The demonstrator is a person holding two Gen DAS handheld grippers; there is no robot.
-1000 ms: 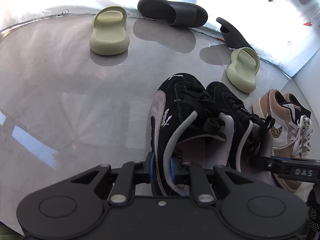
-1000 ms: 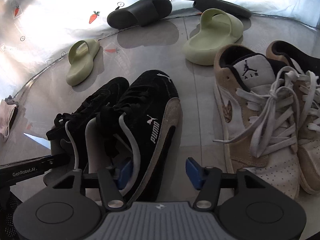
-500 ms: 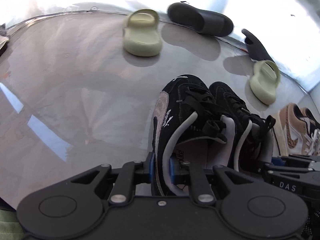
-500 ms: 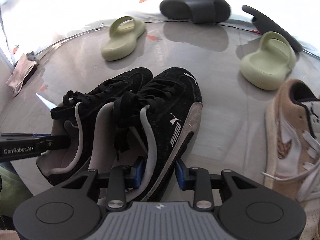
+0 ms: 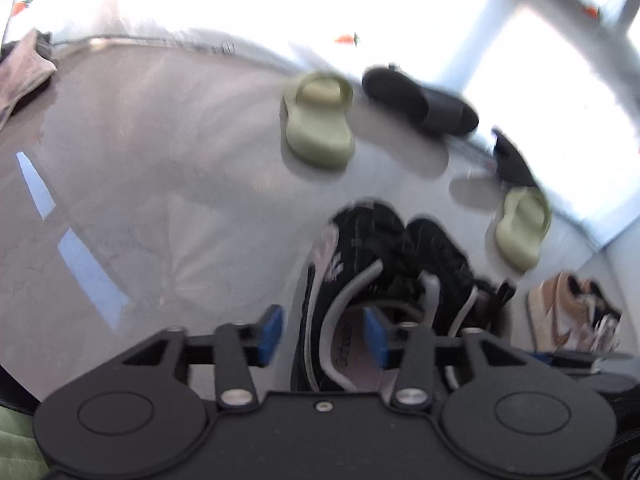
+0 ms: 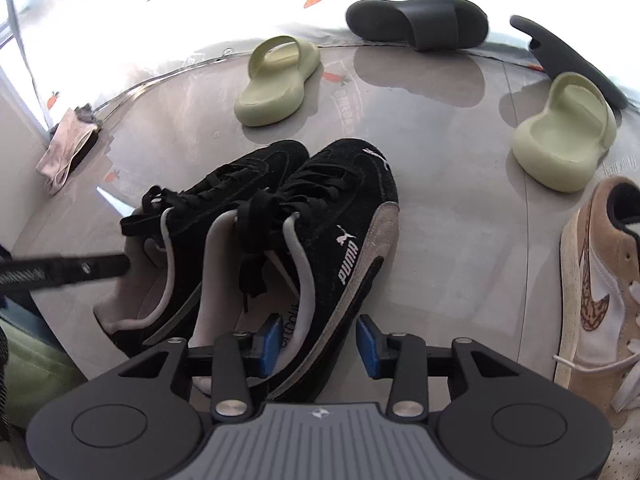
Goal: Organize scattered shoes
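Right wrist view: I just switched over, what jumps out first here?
The pair of black sneakers sits side by side at the centre of the grey floor, with the right claw open around the heel of the nearer one. Beyond them lie two pale green slides, apart from each other, and a black slide by the far wall. A tan sneaker lies at the right edge.

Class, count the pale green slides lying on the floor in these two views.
2. One green slide lies beyond the black sneakers, near the wall; the other green slide lies right, by the tan sneaker. None seems hidden.
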